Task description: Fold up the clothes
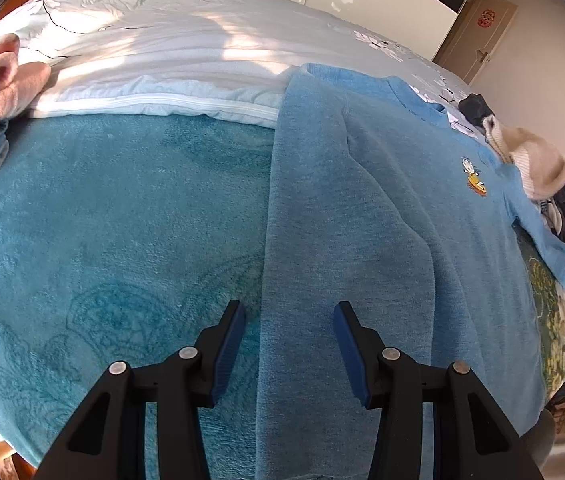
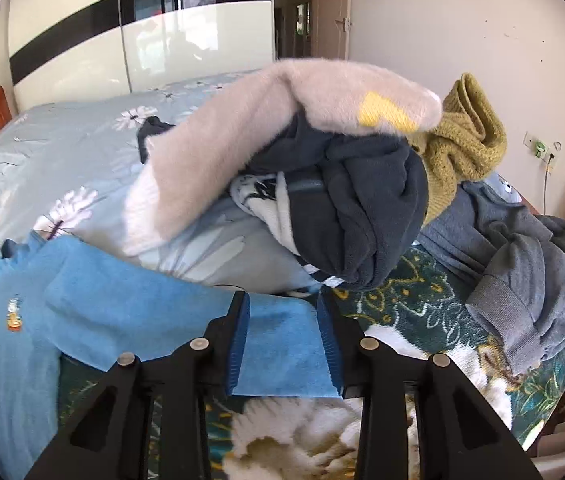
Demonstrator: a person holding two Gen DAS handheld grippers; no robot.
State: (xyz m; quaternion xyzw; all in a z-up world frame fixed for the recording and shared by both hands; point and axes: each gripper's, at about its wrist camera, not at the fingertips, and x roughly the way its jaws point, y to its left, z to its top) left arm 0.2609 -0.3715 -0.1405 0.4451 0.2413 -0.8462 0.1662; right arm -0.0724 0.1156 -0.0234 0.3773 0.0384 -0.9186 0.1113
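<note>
Right wrist view shows me my right gripper (image 2: 282,320) with fingers spread around the sleeve cuff of the blue sweater (image 2: 130,304), pads seemingly off it, the sweater lying flat along the bed's (image 1: 102,220) near edge, while my left gripper (image 1: 288,340) hangs spread over its folded side.

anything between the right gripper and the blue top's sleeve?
Nothing visible. The sleeve end of the blue top already lies between the right gripper's open fingers. The clothes pile sits beyond, not in between.
</note>
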